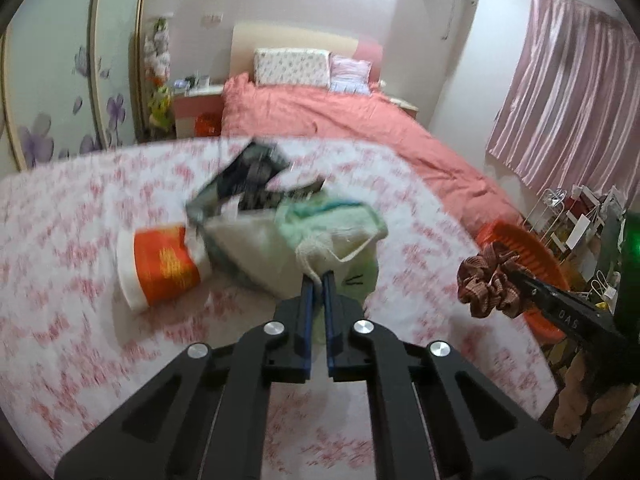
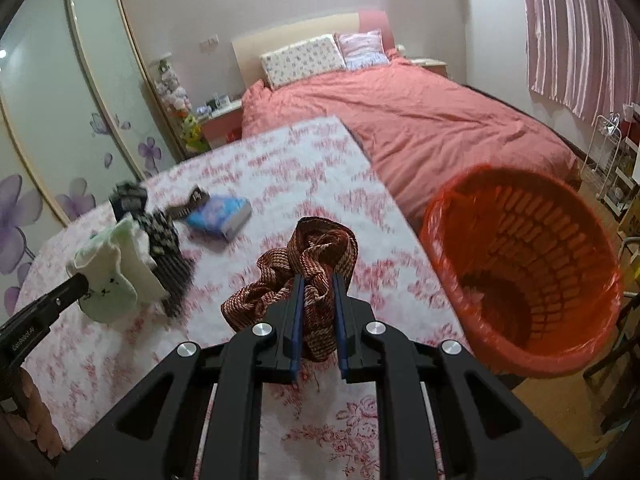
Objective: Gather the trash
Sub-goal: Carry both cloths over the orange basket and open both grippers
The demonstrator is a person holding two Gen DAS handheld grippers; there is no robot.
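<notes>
Trash split across both grippers: brown scrunchie (image 2: 296, 276) clamped between right gripper (image 2: 317, 280) jaws, clear of table (image 2: 280, 176), orange basket (image 2: 520, 240) just beside for the drop; left gripper (image 1: 317, 278) jaws pinch pale cloth (image 1: 320, 236) edge, so it hangs ahead.

One basket (image 2: 520, 264), two pillows (image 2: 304, 58).

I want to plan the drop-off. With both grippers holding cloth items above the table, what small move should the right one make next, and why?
Probably carry the right gripper sideways to the right, over the orange basket. It is shut on the brown scrunchie, already clear of the table, and the basket stands open just beside the table's edge. The left gripper, shut on the pale green cloth, could follow.
</notes>
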